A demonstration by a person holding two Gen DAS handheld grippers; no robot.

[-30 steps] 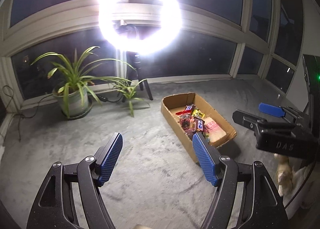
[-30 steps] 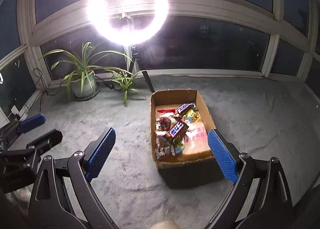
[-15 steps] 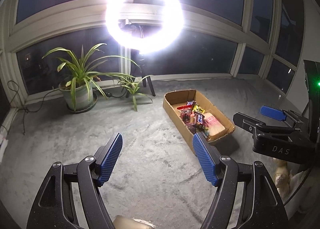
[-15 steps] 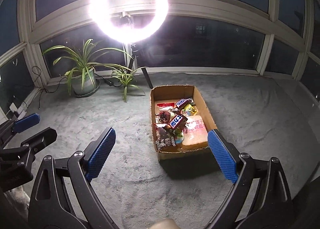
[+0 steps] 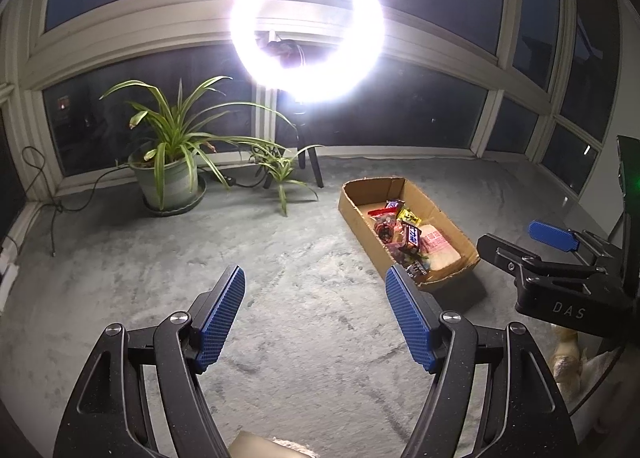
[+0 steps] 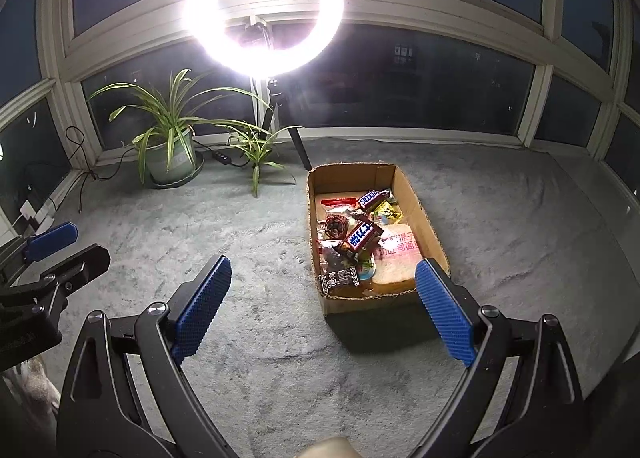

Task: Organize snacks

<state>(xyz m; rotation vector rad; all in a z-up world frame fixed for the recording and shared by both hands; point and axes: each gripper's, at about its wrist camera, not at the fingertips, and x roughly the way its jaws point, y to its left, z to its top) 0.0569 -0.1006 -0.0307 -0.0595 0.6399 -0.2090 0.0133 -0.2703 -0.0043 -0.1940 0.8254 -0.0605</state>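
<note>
The snacks [image 6: 360, 242] all lie in the box [image 6: 430, 226] on the grey carpet [image 6: 256, 242]. No snack shows on the carpet itself.

Both grippers have pulled back in the last second. The box looks smaller and farther off now than it did then. The left gripper [image 5: 316, 298] is wide open and holds nothing. The right gripper [image 6: 324, 290] is wide open and holds nothing too. It hangs above the near end of the box, and the left one is over bare carpet beside it.

With every snack in the box and both grippers backing off empty, the tidy-up looks done or nearly done.
</note>
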